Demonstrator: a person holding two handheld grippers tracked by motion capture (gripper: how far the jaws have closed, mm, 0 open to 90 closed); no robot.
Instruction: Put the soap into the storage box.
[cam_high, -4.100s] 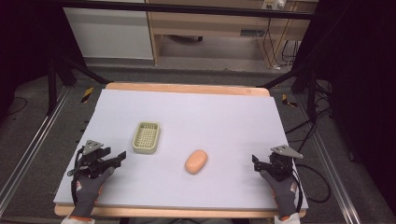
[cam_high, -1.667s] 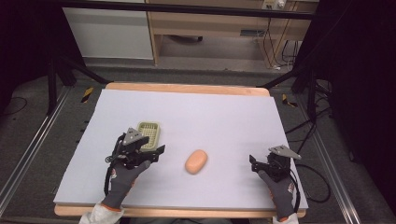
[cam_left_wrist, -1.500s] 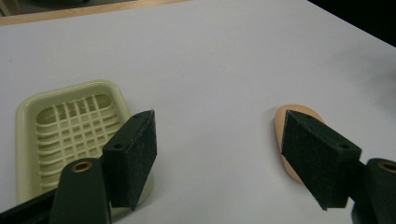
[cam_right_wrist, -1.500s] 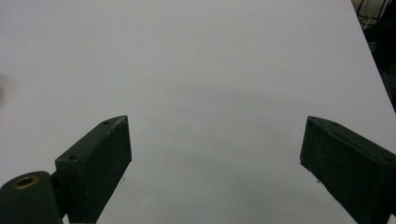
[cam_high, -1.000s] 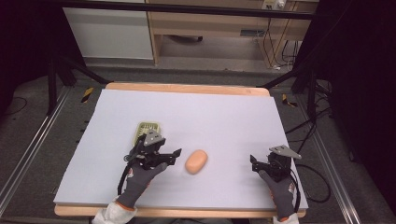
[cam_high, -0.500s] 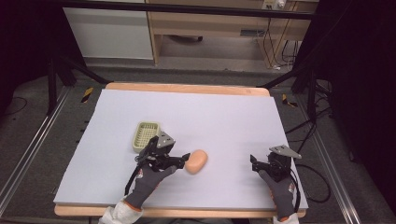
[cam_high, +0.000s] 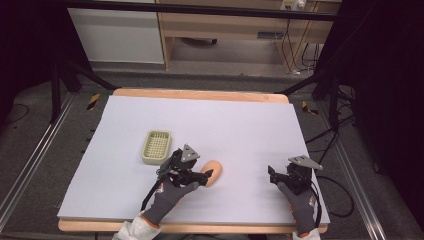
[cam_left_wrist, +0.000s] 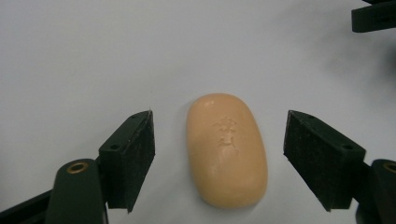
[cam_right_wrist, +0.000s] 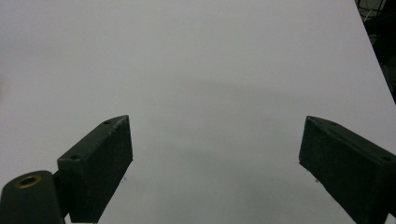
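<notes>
The peach-coloured oval soap bar (cam_left_wrist: 227, 150) lies flat on the pale lavender table surface (cam_high: 240, 125), near the front centre of the table, with an embossed mark facing up on its top face. In the left gripper view, the bar sits between the two black jaws of the left gripper (cam_left_wrist: 219, 163), which stand spread wide on either side of it; a gap of bare table shows between each jaw pad and the bar, so neither pad touches it. In the high view, the left gripper (cam_high: 202, 176) reaches the bar (cam_high: 213, 171) from the left, held by a grey-gloved hand (cam_high: 172, 192) with a white sleeve at the wrist, and carries a grey three-cornered plate on top. Just beside and behind that gripper, to the left of the bar, rests the small pale green rectangular plastic basket (cam_high: 156, 147) with a slotted floor; it lies apart from the bar. The right gripper (cam_high: 274, 175) sits well apart from the bar, near the front right corner of the table, held by a second grey-gloved hand (cam_high: 297, 197). In the right gripper view, the jaws of the right gripper (cam_right_wrist: 215, 158) stand spread wide over bare table with nothing between them. The table surface rests on a light wooden board (cam_high: 200, 94) whose edge shows along the far side.
</notes>
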